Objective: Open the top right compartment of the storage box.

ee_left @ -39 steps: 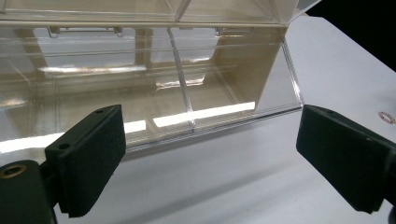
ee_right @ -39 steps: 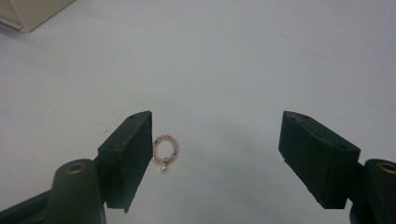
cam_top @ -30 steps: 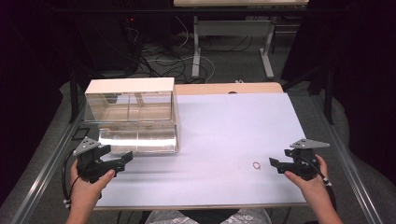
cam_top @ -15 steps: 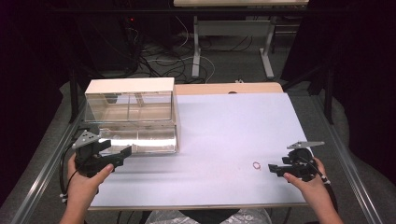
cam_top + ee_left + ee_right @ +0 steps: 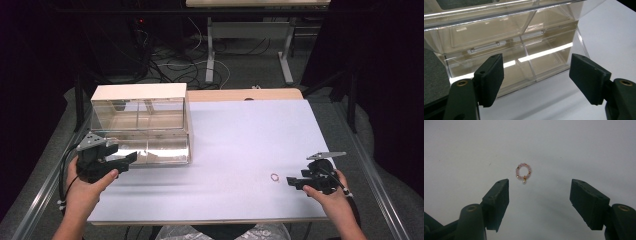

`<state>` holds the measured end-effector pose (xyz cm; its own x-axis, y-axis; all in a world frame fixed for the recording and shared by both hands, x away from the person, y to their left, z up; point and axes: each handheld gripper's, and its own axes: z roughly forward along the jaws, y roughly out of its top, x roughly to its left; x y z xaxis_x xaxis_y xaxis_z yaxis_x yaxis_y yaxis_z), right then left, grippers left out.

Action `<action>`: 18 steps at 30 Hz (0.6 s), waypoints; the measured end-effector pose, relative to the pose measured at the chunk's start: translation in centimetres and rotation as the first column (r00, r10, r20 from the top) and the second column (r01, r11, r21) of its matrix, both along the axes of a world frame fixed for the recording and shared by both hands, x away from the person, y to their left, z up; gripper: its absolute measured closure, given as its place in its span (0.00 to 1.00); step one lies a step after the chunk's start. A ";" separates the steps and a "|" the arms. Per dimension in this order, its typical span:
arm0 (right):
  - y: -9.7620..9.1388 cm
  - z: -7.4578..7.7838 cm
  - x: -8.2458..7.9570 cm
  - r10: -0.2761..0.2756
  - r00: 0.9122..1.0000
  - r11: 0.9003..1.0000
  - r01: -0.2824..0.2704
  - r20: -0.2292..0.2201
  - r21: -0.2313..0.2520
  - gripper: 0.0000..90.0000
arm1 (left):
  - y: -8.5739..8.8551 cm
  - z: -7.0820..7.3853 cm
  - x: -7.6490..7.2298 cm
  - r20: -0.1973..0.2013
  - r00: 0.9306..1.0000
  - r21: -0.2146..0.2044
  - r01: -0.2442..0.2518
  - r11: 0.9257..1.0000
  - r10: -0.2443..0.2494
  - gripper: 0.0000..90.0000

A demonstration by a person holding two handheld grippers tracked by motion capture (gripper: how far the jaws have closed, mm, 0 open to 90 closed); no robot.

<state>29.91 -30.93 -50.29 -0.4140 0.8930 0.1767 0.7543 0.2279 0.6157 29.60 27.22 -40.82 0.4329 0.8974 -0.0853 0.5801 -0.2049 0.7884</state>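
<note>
A clear plastic drawer cabinet point(image 5: 140, 131) with a white top stands at the table's left. My left gripper point(image 5: 126, 160) hovers just in front of its lower left drawer, and its jaws have just been closing with nothing between them. In the left gripper view the left gripper point(image 5: 536, 63) stands open and faces the lower drawers of the cabinet point(image 5: 506, 42). A small pink beaded ring point(image 5: 274, 177) lies on the table at the right. My right gripper point(image 5: 291, 181) points at it from the right, open. The ring point(image 5: 523, 172) lies just beyond the open right gripper point(image 5: 540, 184).
The white tabletop point(image 5: 250, 135) stretches between cabinet and ring. Metal rails point(image 5: 385, 195) run along both sides of the table. A wooden strip point(image 5: 245, 94) borders the far edge. Beyond it are desk legs and cables on the floor.
My left gripper has risen slightly in front of the cabinet. The right hand has stayed in place behind the ring.
</note>
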 end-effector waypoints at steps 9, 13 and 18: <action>-0.1 0.0 0.0 -0.008 1.000 1.000 0.008 0.002 0.006 0.35 | 0.6 1.3 0.6 -0.015 1.000 -0.010 0.014 1.000 -0.014 0.37; -0.1 -0.1 0.0 -0.006 1.000 1.000 0.006 0.010 0.007 0.35 | 0.6 1.4 0.9 -0.009 1.000 -0.020 0.009 1.000 -0.009 0.43; -0.1 -0.2 0.0 -0.008 1.000 1.000 0.008 0.009 0.008 0.35 | 0.8 1.4 1.3 -0.010 1.000 -0.018 -0.009 1.000 0.009 0.52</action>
<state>29.92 -31.00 -50.45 -0.4085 0.8949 0.1799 0.7508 0.2173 0.6238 30.88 27.97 -39.43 0.4240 0.8995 -0.1054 0.5897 -0.1859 0.7860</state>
